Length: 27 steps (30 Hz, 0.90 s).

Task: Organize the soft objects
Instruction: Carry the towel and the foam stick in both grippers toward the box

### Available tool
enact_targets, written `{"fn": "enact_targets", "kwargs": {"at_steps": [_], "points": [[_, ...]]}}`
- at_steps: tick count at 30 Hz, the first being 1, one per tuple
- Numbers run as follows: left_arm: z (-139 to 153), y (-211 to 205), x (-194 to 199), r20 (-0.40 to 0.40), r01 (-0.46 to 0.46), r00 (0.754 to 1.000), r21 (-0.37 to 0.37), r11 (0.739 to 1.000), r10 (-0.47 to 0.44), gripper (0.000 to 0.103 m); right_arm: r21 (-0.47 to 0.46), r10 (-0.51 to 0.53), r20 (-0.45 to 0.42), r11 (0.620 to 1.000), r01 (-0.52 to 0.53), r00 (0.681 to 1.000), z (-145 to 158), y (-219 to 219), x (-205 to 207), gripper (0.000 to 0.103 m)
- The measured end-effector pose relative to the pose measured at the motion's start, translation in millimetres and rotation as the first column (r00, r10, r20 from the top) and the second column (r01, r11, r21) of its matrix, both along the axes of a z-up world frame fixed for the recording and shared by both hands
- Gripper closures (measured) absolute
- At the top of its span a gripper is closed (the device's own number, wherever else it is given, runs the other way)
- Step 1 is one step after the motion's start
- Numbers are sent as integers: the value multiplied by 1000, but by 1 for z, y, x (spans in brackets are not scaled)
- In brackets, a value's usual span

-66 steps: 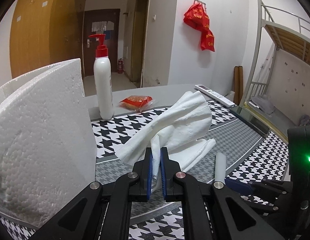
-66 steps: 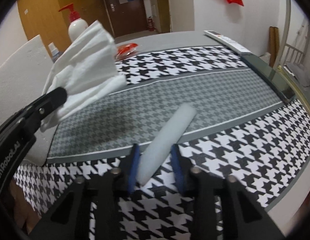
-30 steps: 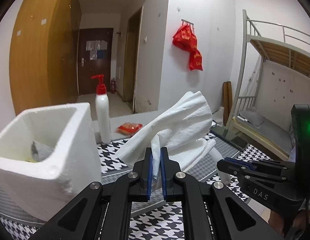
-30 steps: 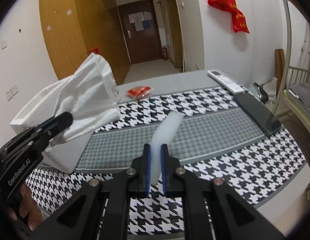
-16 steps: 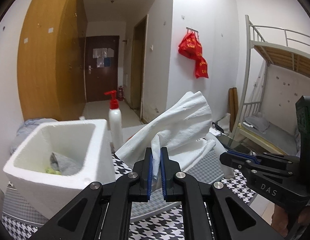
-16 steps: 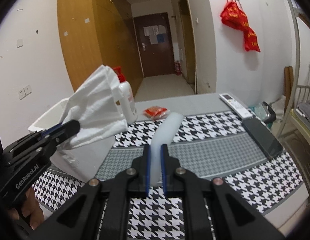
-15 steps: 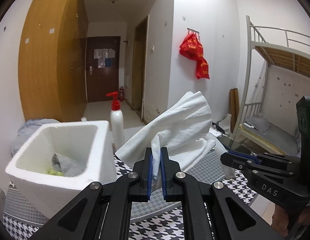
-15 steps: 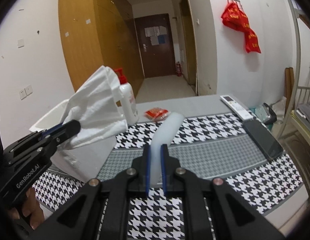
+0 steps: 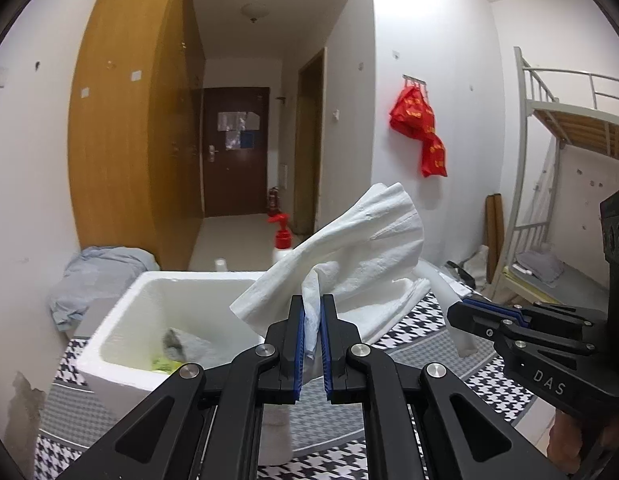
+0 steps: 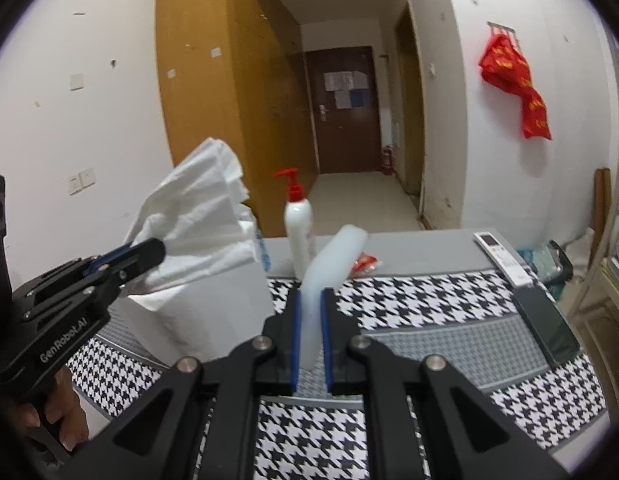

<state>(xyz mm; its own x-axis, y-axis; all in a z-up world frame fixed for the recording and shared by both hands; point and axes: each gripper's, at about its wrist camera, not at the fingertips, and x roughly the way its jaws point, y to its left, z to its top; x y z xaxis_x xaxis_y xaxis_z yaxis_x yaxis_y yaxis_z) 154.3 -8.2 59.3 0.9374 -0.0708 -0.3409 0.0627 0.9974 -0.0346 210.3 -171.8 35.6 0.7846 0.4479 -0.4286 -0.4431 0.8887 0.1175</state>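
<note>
At far left in the left wrist view, we see a crumpled grey-blue cloth [image 9: 97, 280] lying beyond the table edge, against the wall. Next comes the white foam box [image 9: 121, 344], open-topped on the houndstooth tablecloth [image 9: 425, 344], with a grey soft item [image 9: 181, 344] and something yellow-green [image 9: 163, 364] resting on its floor. Just right of the box opening, our left gripper [image 9: 310, 344] has its blue-padded tongs pressed onto a bunched white tissue [image 9: 357, 256], which fans upward and to the right, raised above the table and level with the box rim. Behind the tissue stands a white pump bottle with a red top [image 9: 280, 236]. Further right, our right gripper [image 9: 465, 316] pinches a pale foam cylinder [image 9: 445, 300], also held in the air above the cloth.

From the right wrist view, the left gripper [image 10: 149, 258] and its tissue [image 10: 197, 216] sit at left, in front of the foam box [image 10: 213, 312]. At centre, the right gripper [image 10: 309, 344] is clamped on the foam cylinder [image 10: 333, 260], which tilts up and rightward. A red packet [image 10: 363, 262] lies just behind it, near the pump bottle [image 10: 298, 232]. A white remote [image 10: 499, 256] and a dark phone [image 10: 549, 324] lie at the table's right edge.
</note>
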Motion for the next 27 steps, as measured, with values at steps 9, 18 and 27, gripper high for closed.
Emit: {"fn": "enact_targets", "kwargs": {"at_steps": [9, 18, 27], "points": [[7, 27, -6, 22, -84, 996, 3, 996, 84, 95, 4, 65, 20, 998, -65, 998, 8, 25, 8, 91], [8, 50, -3, 14, -134, 991, 1, 991, 134, 95, 8, 148, 17, 989, -148, 989, 11, 58, 12, 91], [9, 79, -8, 18, -189, 982, -16, 982, 189, 95, -1, 200, 10, 980, -200, 980, 15, 88, 19, 91]]}}
